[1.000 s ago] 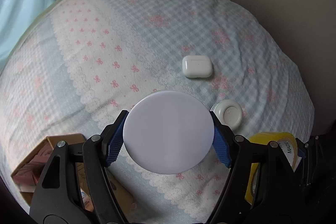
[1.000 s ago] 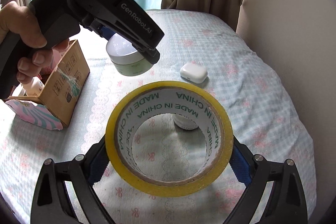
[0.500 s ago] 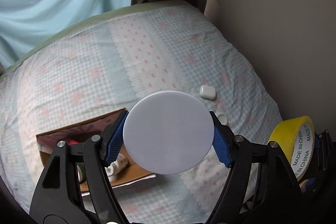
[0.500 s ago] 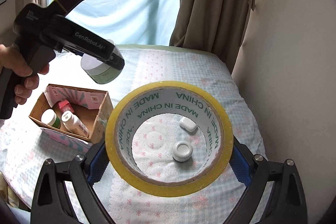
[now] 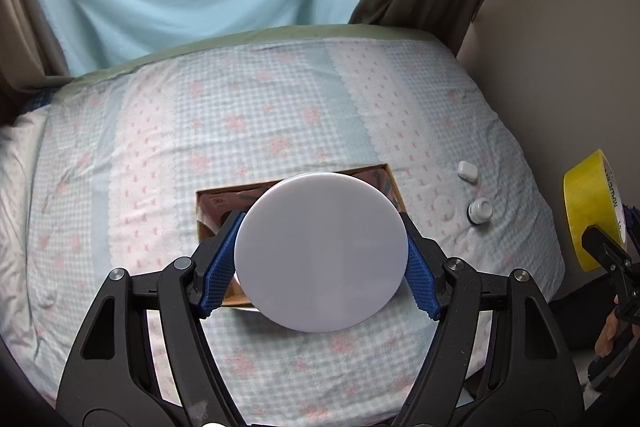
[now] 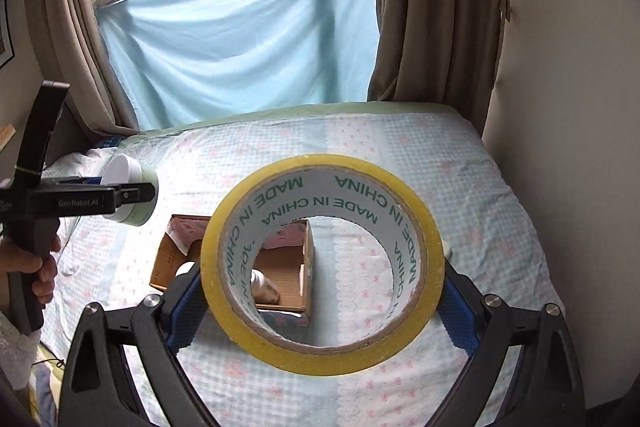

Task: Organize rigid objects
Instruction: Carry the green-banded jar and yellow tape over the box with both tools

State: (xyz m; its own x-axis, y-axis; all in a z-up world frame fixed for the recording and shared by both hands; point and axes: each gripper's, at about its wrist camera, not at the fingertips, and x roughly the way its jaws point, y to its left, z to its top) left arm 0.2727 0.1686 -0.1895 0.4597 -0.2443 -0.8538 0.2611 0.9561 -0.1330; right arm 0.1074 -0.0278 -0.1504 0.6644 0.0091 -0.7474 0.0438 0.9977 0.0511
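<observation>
On the left of the right wrist view, a hand (image 6: 38,269) holds the left gripper (image 6: 128,195) above the bed (image 6: 480,187), its blue pads clamped on a round jar (image 6: 130,193) with a flat white lid and pale green body. Below it, on the checked, pink-flowered cover, sits an open cardboard box (image 6: 176,251) with a small bottle (image 6: 264,287) lying inside. Nearest the camera, the right gripper (image 6: 322,301) grips a yellow tape roll (image 6: 320,355), upright and face-on, "MADE IN CHINA" printed in green around its white core. Farther right, in the left wrist view, a white earbud case (image 5: 467,171) and a small white cap-like piece (image 5: 480,211) lie near each other on the cover.
</observation>
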